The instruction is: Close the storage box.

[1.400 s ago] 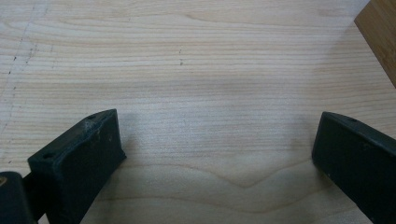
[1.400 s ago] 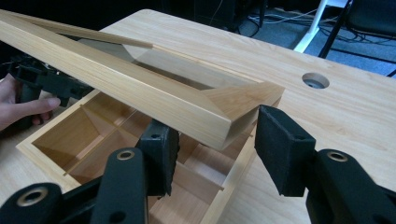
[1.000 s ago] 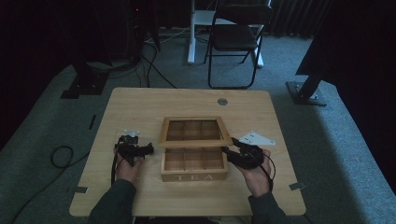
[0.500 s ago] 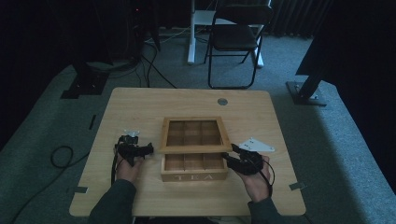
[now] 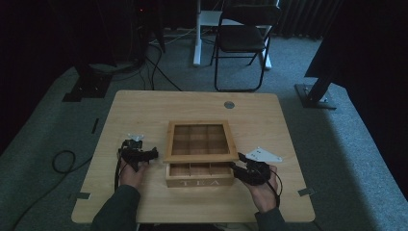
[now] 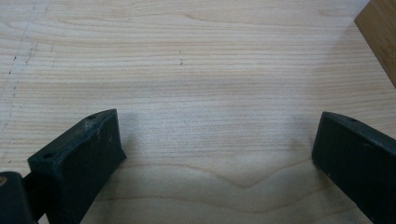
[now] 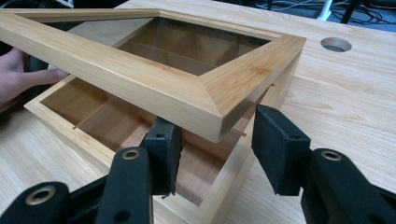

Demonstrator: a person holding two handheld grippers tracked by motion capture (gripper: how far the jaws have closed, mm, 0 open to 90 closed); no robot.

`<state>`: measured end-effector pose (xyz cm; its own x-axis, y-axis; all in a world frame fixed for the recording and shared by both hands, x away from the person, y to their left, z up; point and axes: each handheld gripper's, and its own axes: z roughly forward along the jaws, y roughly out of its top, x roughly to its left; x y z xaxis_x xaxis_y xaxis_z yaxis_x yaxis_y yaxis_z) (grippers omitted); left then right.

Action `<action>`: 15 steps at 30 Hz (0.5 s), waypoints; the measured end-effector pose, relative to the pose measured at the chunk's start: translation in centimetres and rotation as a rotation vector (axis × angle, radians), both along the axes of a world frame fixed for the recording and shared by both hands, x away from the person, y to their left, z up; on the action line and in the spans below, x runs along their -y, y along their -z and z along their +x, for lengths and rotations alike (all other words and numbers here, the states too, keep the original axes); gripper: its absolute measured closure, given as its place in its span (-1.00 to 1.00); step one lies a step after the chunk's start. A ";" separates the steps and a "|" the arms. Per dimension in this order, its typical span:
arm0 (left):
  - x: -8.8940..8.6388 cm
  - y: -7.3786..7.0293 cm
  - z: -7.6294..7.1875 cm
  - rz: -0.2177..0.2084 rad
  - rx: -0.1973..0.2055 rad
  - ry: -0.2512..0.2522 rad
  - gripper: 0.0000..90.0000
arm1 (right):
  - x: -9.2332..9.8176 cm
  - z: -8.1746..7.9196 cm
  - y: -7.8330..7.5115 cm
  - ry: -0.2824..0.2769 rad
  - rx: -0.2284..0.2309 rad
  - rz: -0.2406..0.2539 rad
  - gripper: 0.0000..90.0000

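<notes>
The work in hand is on the hinged lid (image 5: 201,156) of a wooden tea box (image 5: 199,182), and it stands at a halfway point. The box sits on the near half of the counter (image 5: 144,110), about midway between left and right, with the word TEA on its near wall. The lid is neither shut nor thrown back. Its near edge is lifted clear of the box and its far edge stays down, so the near row of compartments lies open to view beneath it.

The right tongs (image 5: 238,168) are at the lid's near right corner. In the right gripper view one jaw is tucked under the near edge of the frame and the other stands against its right side, so they appear clamped on the lid and carrying it. The left tongs (image 5: 153,155) rest just left of the box with their jaws wide apart over bare wood, holding nothing.

What is left depends on the direction of travel, which a single moment does not settle: either the lid goes down flush on the box or it swings fully up and back. The compartments look empty, so no filling or emptying has begun.

By count there is one box, one glass-paned lid, nine compartments in three rows of three, and two tongs. There is also one round cable hole (image 5: 229,104) near the counter's far edge and one folding chair (image 5: 243,38) beyond it.
</notes>
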<state>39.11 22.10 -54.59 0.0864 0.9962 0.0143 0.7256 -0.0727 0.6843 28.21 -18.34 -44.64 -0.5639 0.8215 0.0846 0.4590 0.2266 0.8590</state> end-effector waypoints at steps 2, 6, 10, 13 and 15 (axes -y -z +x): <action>0.0 0.0 0.0 0.000 -0.001 0.000 -0.96 | 0.0 -0.1 0.1 0.000 0.002 0.001 0.16; 0.0 0.0 0.0 0.000 -0.001 0.000 -0.96 | -0.1 -0.3 0.3 0.004 0.008 -0.010 0.16; 0.0 0.0 0.0 0.001 -0.001 0.000 -0.96 | -0.1 -0.4 0.5 0.004 0.006 -0.005 0.16; 0.0 0.0 0.0 0.000 -0.001 0.000 -0.96 | 0.0 -0.5 0.6 0.006 0.011 -0.008 0.16; 0.0 0.0 0.0 0.000 -0.001 0.000 -0.96 | -0.1 -0.6 0.7 0.010 0.018 -0.017 0.16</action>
<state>39.10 22.10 -54.58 0.0861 0.9962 0.0139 0.7263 -0.0723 0.6836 27.57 -18.23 -45.32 -0.5567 0.8284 0.0609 0.4461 0.2363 0.8632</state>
